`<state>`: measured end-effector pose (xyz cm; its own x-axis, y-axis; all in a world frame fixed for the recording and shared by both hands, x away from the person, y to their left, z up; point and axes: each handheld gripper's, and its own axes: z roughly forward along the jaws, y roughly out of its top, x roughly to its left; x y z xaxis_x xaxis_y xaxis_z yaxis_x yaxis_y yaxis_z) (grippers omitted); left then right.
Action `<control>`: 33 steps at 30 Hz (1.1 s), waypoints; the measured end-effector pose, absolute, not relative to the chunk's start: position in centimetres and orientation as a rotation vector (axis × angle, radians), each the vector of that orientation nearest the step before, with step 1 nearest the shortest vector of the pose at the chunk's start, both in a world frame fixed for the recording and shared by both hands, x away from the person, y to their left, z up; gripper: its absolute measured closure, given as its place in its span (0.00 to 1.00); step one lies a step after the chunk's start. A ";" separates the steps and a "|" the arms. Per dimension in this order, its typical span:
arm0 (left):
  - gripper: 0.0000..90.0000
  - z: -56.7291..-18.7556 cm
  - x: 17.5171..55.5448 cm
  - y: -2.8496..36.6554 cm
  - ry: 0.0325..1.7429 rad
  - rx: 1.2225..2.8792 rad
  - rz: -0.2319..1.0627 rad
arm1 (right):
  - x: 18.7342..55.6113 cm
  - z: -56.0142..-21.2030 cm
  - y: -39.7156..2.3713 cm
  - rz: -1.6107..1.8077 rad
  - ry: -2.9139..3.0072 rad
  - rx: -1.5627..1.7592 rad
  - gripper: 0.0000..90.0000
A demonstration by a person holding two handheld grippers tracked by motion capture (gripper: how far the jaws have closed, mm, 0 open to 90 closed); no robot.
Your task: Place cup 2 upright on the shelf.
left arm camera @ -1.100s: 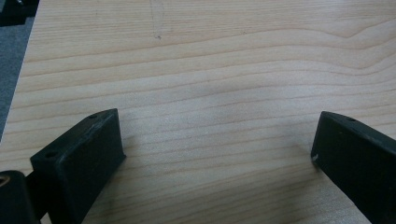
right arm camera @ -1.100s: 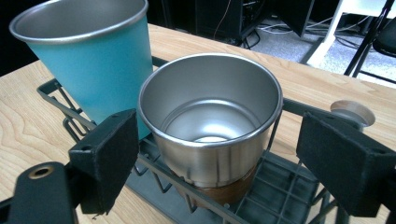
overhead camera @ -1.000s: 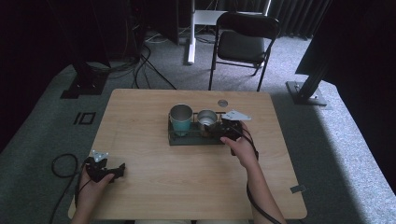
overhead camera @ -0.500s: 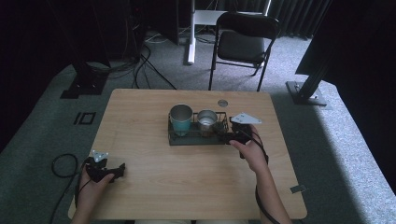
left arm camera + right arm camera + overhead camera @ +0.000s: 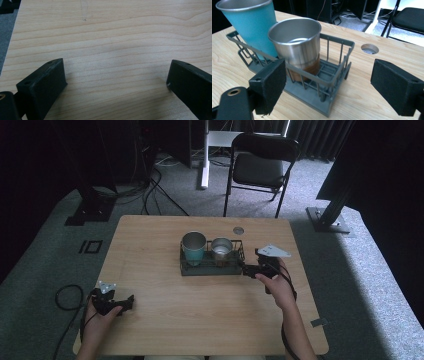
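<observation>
The wire rack (image 5: pixel 325 98) holds two cups — teal cup (image 5: pixel 252 27), steel cup (image 5: pixel 298 42) — upright.

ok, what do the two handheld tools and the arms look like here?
Both are black. The left tool carries a small grey plate on top and trails a black cable that loops off the table edge. The right tool carries a larger grey three-cornered plate and a black cable along the forearm. In the gripper views each has two blocky black jaws with matte pads and small holes. Forearms bare, no sleeves visible.
</observation>
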<state>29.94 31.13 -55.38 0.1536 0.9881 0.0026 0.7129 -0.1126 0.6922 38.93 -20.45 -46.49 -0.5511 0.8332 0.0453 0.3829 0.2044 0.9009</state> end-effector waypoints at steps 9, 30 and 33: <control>0.03 -55.4 29.9 31.1 1.616 1.888 0.652 | 38.0 -47.3 -21.7 1.294 2.040 1.147 0.15; 0.03 -55.4 29.9 31.1 1.616 1.888 0.651 | 36.3 -50.1 -24.6 1.209 2.082 1.173 0.15; 0.03 -55.4 29.9 31.1 1.616 1.888 0.652 | 36.0 -50.7 -25.2 1.187 2.092 1.182 0.15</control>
<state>29.94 31.13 -55.37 0.1529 0.9882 0.0024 0.7134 -0.1120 0.6918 35.98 -25.25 -50.71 -0.5265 0.8499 0.0228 0.4554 0.2592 0.8517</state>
